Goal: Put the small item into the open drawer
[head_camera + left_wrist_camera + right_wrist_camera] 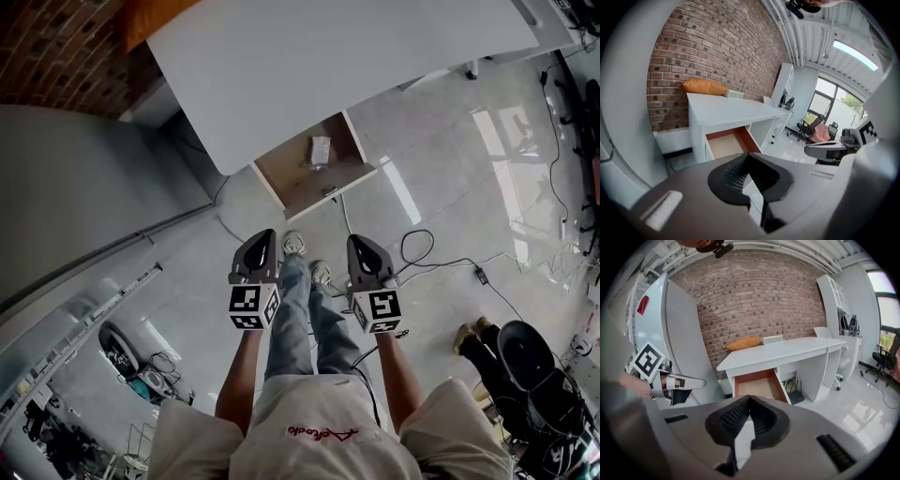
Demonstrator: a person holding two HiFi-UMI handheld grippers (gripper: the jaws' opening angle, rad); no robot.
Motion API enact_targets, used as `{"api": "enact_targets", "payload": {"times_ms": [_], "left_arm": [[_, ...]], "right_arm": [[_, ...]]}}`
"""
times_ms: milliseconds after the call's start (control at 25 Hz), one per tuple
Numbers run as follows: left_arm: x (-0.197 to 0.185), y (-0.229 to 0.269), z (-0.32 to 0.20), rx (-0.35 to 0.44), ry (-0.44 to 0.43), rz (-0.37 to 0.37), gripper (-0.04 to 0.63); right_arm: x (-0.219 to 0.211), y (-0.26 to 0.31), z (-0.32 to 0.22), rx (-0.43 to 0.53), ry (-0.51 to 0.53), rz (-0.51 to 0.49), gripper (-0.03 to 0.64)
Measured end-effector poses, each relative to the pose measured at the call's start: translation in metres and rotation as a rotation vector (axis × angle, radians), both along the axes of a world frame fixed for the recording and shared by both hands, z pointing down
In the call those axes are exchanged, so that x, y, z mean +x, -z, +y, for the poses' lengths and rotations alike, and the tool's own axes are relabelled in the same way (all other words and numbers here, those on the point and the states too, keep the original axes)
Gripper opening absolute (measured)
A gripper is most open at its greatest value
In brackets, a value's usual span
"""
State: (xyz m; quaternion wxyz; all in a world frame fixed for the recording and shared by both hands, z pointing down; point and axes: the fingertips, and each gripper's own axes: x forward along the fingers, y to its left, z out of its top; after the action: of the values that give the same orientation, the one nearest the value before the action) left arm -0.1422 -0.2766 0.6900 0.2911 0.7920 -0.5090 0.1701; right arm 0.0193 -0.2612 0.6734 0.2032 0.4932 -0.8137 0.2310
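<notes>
The white desk's open wooden drawer (314, 167) holds a small white item (320, 148) near its back. I stand a step back from it, holding both grippers at waist height. My left gripper (263, 238) is shut with nothing between its fingers, and points at the drawer (726, 144). My right gripper (359, 241) is beside it, also shut and empty, and faces the drawer (757, 384). From both gripper views the drawer's inside looks bare; the item is hidden there. Each gripper sees the other: the right gripper (824, 149) and the left gripper (689, 382).
An orange pillow (704, 86) and a small white box (735, 94) lie on the desk top (309, 66). Cables (422, 248) trail over the floor on my right. A black office chair (530, 361) and someone's feet (473, 333) are at the lower right. A grey cabinet (75, 187) stands left.
</notes>
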Motion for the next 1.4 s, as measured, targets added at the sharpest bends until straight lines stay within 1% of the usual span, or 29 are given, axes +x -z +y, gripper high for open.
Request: {"api": "enact_targets", "payload": {"times_ms": [280,400,520,640,840,1040,1400], "left_arm": [[0.000,0.059,-0.014,0.106,-0.002,0.001,0.009],[0.000,0.085,-0.013,0.139,0.000,0.002,0.009],[0.001,0.110,-0.012,0.175,0.008,0.003,0.009],[0.004,0.134,-0.008,0.211,0.017,0.008,0.009],[0.009,0.169,0.006,0.254,0.018,0.019,0.009],[0.011,0.197,0.023,0.297,0.024,0.013,0.009],[0.022,0.231,0.046,0.353,0.041,0.022,0.009]], "right_arm": [[0.005,0.057,-0.014,0.119,-0.012,0.006,0.012],[0.010,0.085,-0.010,0.144,-0.015,0.008,0.012],[0.016,0.108,-0.008,0.199,-0.020,0.010,0.012],[0.022,0.123,0.001,0.214,-0.021,0.009,0.012],[0.028,0.162,0.016,0.287,-0.035,0.005,0.012],[0.036,0.183,0.038,0.304,-0.022,0.009,0.012],[0.048,0.223,0.051,0.394,-0.007,0.010,0.012]]}}
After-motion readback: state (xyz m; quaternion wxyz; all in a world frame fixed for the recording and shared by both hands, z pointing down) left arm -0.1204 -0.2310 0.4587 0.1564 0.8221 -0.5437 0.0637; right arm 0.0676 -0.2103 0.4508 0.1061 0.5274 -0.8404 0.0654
